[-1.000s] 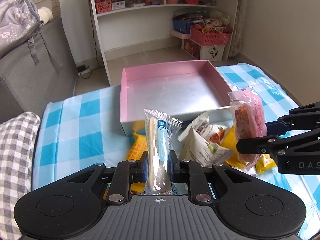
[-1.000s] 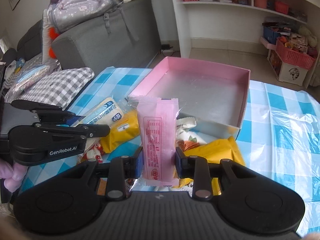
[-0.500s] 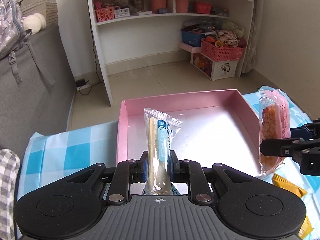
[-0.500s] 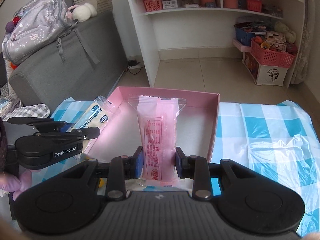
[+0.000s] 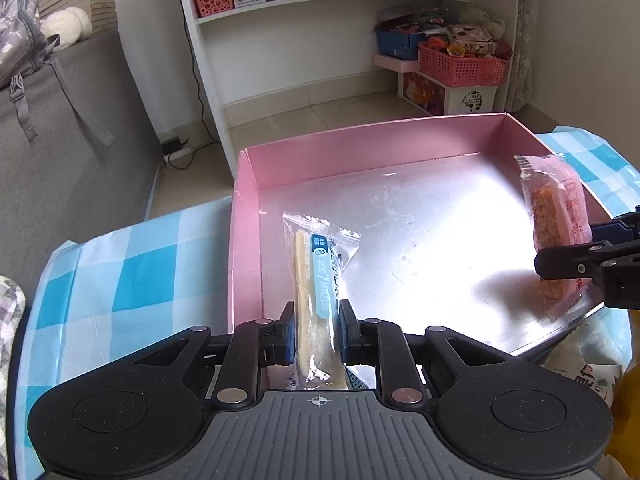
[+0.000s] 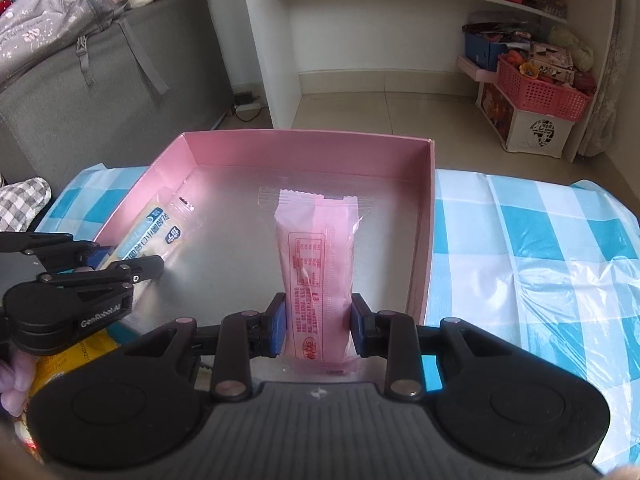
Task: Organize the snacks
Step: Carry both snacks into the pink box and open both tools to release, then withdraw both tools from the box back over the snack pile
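My left gripper (image 5: 316,330) is shut on a clear packet with a pale biscuit stick and blue label (image 5: 318,280), held upright over the left part of the pink box (image 5: 244,240). My right gripper (image 6: 318,326) is shut on a pink snack packet (image 6: 316,264), held upright over the box's near right part; the box also shows in the right wrist view (image 6: 424,216). The pink packet (image 5: 558,232) and right gripper (image 5: 576,264) show at the right of the left wrist view. The left gripper (image 6: 132,270) with its packet (image 6: 154,232) shows at the left of the right wrist view.
The box has a shiny silver floor and sits on a blue-and-white checked tablecloth (image 6: 540,248). Yellow and white snack packets (image 5: 592,376) lie by the box's near edge. A grey sofa (image 6: 100,92) stands left, a white shelf unit (image 5: 320,40) and pink baskets (image 6: 540,88) beyond.
Both grippers have moved forward and lower over the box with their packets. The box now fills more of both views.
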Available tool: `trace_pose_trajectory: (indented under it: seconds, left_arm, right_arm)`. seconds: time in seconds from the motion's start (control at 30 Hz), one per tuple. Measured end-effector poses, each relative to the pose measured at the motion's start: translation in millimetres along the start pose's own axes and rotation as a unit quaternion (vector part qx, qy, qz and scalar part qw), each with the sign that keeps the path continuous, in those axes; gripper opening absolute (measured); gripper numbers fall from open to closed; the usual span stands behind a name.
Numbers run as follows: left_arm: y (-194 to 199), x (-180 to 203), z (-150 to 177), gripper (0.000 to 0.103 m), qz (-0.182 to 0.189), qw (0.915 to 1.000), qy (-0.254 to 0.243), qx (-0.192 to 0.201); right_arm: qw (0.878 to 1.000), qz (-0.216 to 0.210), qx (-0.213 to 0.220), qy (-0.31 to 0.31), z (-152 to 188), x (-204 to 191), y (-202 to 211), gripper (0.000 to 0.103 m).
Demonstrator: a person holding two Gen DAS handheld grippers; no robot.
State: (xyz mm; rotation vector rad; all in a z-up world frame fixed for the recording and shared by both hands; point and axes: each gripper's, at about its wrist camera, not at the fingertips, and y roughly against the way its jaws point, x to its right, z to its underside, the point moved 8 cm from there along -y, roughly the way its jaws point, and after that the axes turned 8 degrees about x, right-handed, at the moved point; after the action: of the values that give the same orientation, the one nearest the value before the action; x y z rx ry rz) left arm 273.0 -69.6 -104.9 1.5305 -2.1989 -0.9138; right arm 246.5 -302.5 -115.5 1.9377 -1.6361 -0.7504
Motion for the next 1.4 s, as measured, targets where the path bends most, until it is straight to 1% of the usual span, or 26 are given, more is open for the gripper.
trace_pose_trajectory:
  seconds: [0.1,0.23,0.4,0.47,0.5,0.53,0.57,0.6,0.67,0.73,0.8,1.03,1.1,1.23,1.4]
  left_arm:
    - [6.9,-3.6,6.9,0.018,0.002,0.9998,0.015,-0.013]
    - [14.7,-2.4,13.7,0.018,-0.001,0.9994,0.021,-0.028]
    - [23.2,-3.9,19.7,0.019,-0.001,0.9987,0.027,-0.044]
    - [26.0,-2.4,17.4,0.023,-0.001,0.999,0.022,-0.039]
    - [28.1,-0.1,14.8,0.025,0.0,0.9993,0.016,-0.033]
    - [31.2,1.2,13.3,0.028,-0.002,0.9996,0.01,-0.028]
    - [34.8,2.2,12.2,0.038,-0.005,0.9997,0.007,-0.023]
    - [39.4,3.5,10.8,0.05,-0.006,0.9998,0.004,-0.018]
    - [48.5,6.9,8.0,0.058,-0.001,0.9999,0.0,-0.011]
    - [57.1,10.0,6.5,0.06,0.001,0.9999,-0.001,-0.011]
    - [67.1,12.7,6.8,0.067,0.003,0.9999,0.0,-0.011]
    - [100.0,16.3,18.1,0.078,0.01,0.9996,0.016,-0.02]
    - [109.2,15.9,21.6,0.082,0.011,0.9995,0.021,-0.021]
    - [126.4,15.9,29.0,0.085,0.013,0.9991,0.032,-0.025]
    - [147.4,13.6,43.2,0.09,0.009,0.9989,0.035,-0.03]
  right_arm:
    - [1.0,-0.005,-0.015,-0.008,2.3,-0.4,0.1,0.029]
    - [1.0,-0.004,-0.024,-0.004,5.4,-4.5,2.9,0.029]
    - [1.0,-0.004,-0.026,0.003,8.5,-8.8,8.4,0.03]
    - [1.0,-0.012,-0.022,0.001,7.5,-10.6,12.4,0.032]
    - [1.0,-0.016,-0.02,0.0,6.3,-11.2,14.6,0.04]
    - [1.0,-0.019,-0.018,-0.003,4.7,-11.4,16.6,0.05]
    - [1.0,-0.02,-0.015,-0.003,2.3,-11.7,19.0,0.055]
    - [1.0,-0.02,-0.011,-0.002,0.3,-12.3,21.9,0.06]
    - [1.0,-0.018,-0.006,0.002,-2.1,-13.8,28.2,0.063]
    - [1.0,-0.018,-0.004,0.002,-2.7,-15.4,35.0,0.069]
    - [1.0,-0.017,-0.002,0.001,-2.4,-16.3,42.4,0.073]
    - [1.0,-0.017,0.006,0.006,1.0,-21.0,69.1,0.085]
    - [1.0,-0.016,0.009,0.011,2.5,-23.4,77.0,0.086]
    - [1.0,-0.022,0.012,0.019,9.9,-29.5,92.9,0.091]
    - [0.999,-0.027,0.011,0.026,21.1,-37.4,108.2,0.093]
